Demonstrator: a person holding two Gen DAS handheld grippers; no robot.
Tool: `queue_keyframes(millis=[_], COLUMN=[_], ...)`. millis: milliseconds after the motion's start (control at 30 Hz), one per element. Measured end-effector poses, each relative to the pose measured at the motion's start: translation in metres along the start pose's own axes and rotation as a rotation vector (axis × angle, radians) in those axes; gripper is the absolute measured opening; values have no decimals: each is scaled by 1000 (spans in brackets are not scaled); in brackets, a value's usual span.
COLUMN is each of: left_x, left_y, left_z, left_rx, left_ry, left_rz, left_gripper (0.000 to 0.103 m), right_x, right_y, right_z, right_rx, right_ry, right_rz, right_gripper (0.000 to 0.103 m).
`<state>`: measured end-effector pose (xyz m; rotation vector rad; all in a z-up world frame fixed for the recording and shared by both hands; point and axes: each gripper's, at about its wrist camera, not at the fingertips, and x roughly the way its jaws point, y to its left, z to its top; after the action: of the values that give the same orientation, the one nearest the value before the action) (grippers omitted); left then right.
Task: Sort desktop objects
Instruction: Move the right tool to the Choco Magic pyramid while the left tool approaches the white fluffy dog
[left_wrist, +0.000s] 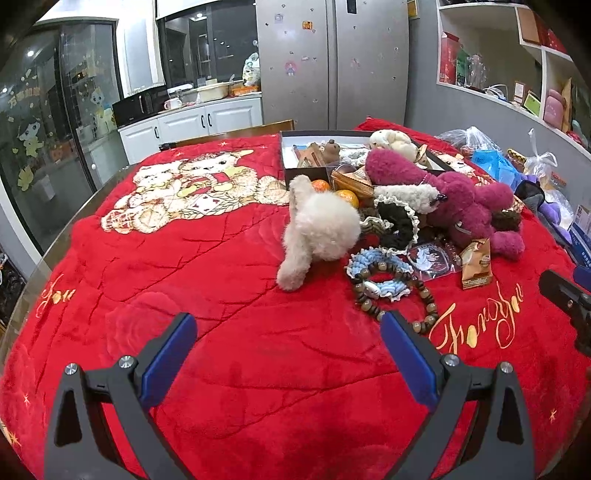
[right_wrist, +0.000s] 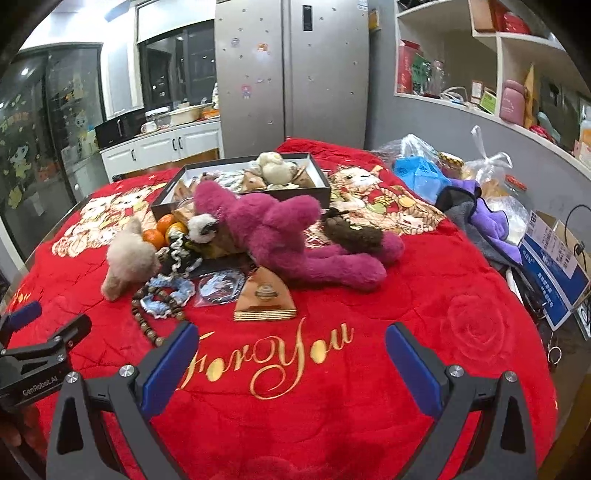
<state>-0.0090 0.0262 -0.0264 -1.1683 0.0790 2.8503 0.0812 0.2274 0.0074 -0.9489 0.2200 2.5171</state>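
Observation:
A heap of objects lies on the red blanket (left_wrist: 207, 266): a cream plush toy (left_wrist: 317, 229), a magenta plush bear (right_wrist: 280, 232), oranges (right_wrist: 159, 230), a wooden bead bracelet (left_wrist: 417, 295), a blue knitted scrunchie (left_wrist: 384, 273) and a tan snack packet (right_wrist: 266, 297). Behind them stands a dark open box (right_wrist: 314, 192) holding a small cream plush (right_wrist: 275, 170) and other bits. My left gripper (left_wrist: 288, 328) is open over bare blanket in front of the cream plush. My right gripper (right_wrist: 291, 338) is open above the gold lettering, short of the snack packet. Nothing sits between either pair of fingers.
Plastic bags (right_wrist: 417, 162), a purple cloth (right_wrist: 491, 218) and a blue-and-white carton (right_wrist: 554, 266) crowd the table's right edge. A fridge (right_wrist: 291, 74) and shelves (right_wrist: 491, 59) stand behind. The left half of the blanket shows only a printed bear picture (left_wrist: 192, 184).

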Motion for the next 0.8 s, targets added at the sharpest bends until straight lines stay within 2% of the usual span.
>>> queue_keyframes(millis=[400,667,800], left_x=[36,80,105], left_y=[0,-4,-6], left_z=[26,43,52], left_rx=[17,48,68], left_ry=[30,94,126], left_rz=[-17,-52,-42], left_gripper=[101,101,101], right_x=[29,60,83], right_y=[11,13,12], right_z=[11,22,27], right_rx=[-51,-44,-33], right_ry=[36,73,111], right_rz=[9,3,7], right_gripper=[103,103,103])
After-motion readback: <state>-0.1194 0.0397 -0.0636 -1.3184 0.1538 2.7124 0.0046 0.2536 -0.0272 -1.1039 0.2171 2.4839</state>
